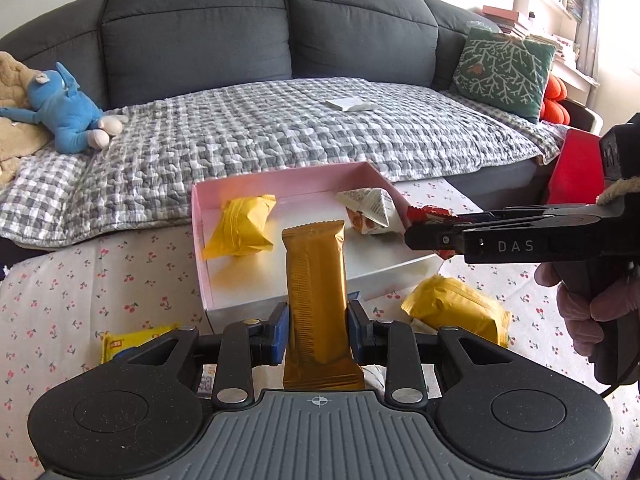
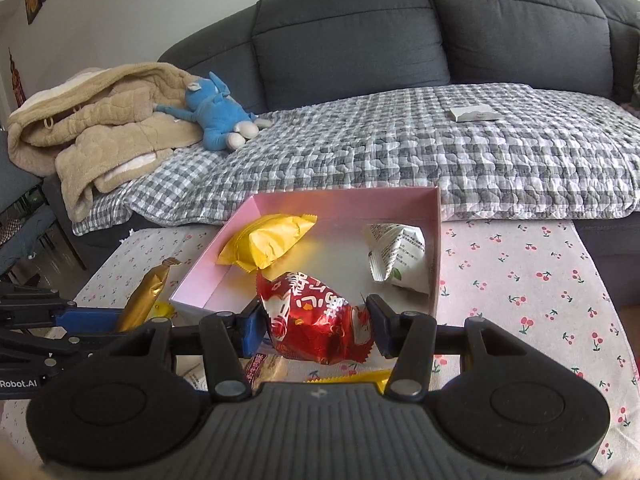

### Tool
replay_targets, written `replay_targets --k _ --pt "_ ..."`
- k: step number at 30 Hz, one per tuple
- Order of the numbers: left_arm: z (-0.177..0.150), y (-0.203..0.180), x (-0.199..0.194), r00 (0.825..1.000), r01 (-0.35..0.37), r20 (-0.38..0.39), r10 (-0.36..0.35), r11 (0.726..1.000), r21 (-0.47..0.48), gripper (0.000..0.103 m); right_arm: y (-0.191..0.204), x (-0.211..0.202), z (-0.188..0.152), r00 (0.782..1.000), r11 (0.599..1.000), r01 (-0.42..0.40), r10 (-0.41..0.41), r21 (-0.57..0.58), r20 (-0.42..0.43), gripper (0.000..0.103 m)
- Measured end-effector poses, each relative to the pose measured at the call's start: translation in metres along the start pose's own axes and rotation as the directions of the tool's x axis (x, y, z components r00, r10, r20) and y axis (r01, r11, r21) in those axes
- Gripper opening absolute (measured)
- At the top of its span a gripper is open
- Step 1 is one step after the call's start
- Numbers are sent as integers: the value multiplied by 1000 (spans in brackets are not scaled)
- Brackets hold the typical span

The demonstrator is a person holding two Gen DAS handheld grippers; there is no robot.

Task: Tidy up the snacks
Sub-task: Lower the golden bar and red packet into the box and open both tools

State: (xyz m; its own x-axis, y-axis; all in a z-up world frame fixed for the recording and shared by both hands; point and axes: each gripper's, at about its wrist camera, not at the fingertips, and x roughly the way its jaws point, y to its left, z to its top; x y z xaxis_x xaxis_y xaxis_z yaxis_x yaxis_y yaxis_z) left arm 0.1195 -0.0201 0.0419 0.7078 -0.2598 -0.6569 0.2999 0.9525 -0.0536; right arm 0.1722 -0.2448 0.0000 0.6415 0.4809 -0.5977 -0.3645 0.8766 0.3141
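Observation:
A pink box (image 1: 199, 236) (image 2: 437, 240) sits on the cherry-print table with a yellow packet (image 1: 238, 227) (image 2: 272, 242) and a white triangular packet (image 1: 370, 210) (image 2: 398, 254) inside. My left gripper (image 1: 318, 330) is shut on a gold snack bar (image 1: 316, 288) (image 2: 146, 298), held upright just before the box's near wall. My right gripper (image 2: 318, 322) (image 1: 416, 236) is shut on a red foil packet (image 2: 316, 320) (image 1: 428, 214) and hovers at the box's near right edge.
Loose snacks lie on the table: a yellow packet (image 1: 456, 312), a flat yellow pack (image 1: 132, 342) and others under the grippers. Behind stands a grey sofa (image 1: 200, 32) with a checked blanket (image 2: 400, 148), a blue plush (image 1: 68, 112) (image 2: 218, 114) and a green cushion (image 1: 506, 70).

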Motion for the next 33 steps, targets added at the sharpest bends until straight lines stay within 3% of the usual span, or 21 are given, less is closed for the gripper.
replay_targets --k 8,20,23,25,30,33 --pt "34 2 52 998 -35 -44 33 999 -37 28 -14 22 4 1000 1000 11 -11 12 -4 50" --pt "42 -6 108 993 -79 -87 74 996 -50 28 -25 39 4 999 999 27 -26 18 -23 52" --pt "42 -5 112 995 -73 -79 69 996 -54 31 -28 38 4 999 999 34 -34 27 -13 59" --pt "41 -6 112 995 -75 -70 71 996 -51 33 -29 36 5 1000 999 28 -28 41 -2 75" --pt "42 -6 108 996 -61 -68 57 996 -61 51 -32 29 10 1000 998 13 -14 59 14 83" --pt "42 -6 102 996 -65 -70 61 996 -60 56 -31 26 11 1000 998 12 -13 63 18 88"
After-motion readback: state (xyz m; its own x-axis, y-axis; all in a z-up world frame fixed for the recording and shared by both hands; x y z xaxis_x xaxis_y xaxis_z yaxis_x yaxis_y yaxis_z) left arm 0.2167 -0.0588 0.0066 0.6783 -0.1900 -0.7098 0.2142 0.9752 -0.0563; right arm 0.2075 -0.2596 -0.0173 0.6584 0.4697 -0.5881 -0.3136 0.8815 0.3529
